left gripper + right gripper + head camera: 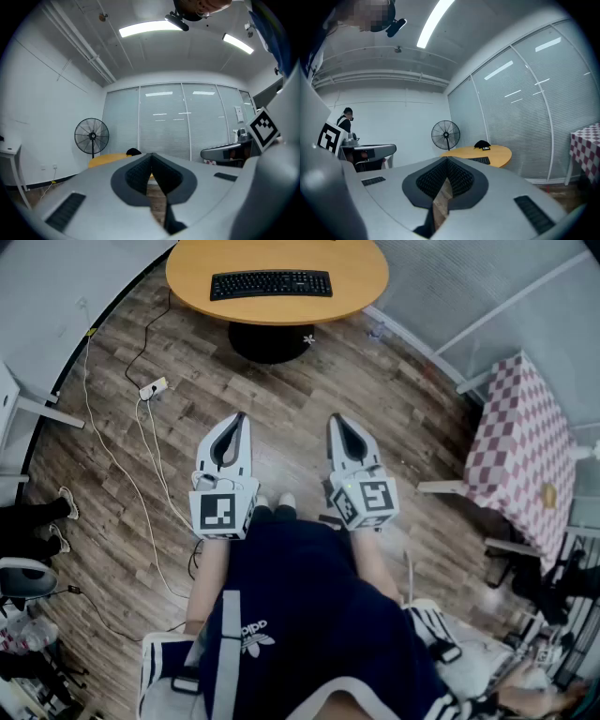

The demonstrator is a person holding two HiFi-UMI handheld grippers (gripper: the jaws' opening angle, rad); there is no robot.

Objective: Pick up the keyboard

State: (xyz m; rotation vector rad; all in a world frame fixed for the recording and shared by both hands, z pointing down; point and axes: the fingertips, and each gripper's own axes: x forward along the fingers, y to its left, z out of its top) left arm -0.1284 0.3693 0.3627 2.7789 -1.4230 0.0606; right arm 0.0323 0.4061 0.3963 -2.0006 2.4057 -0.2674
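A black keyboard (271,283) lies on a round wooden table (361,277) at the top of the head view, well ahead of both grippers. My left gripper (241,418) and right gripper (335,420) are held side by side above the wood floor, both shut with nothing between the jaws. In the right gripper view the table (497,153) and part of the keyboard (479,160) show just past the closed gripper (447,159). In the left gripper view, the closed gripper (151,154) hides most of the yellow table (107,160).
A white cable and power strip (153,387) run across the floor at left. A table with a checked cloth (525,451) stands at right. A standing fan (92,136) is beside the round table, by glass partitions. A person's feet (64,504) show at far left.
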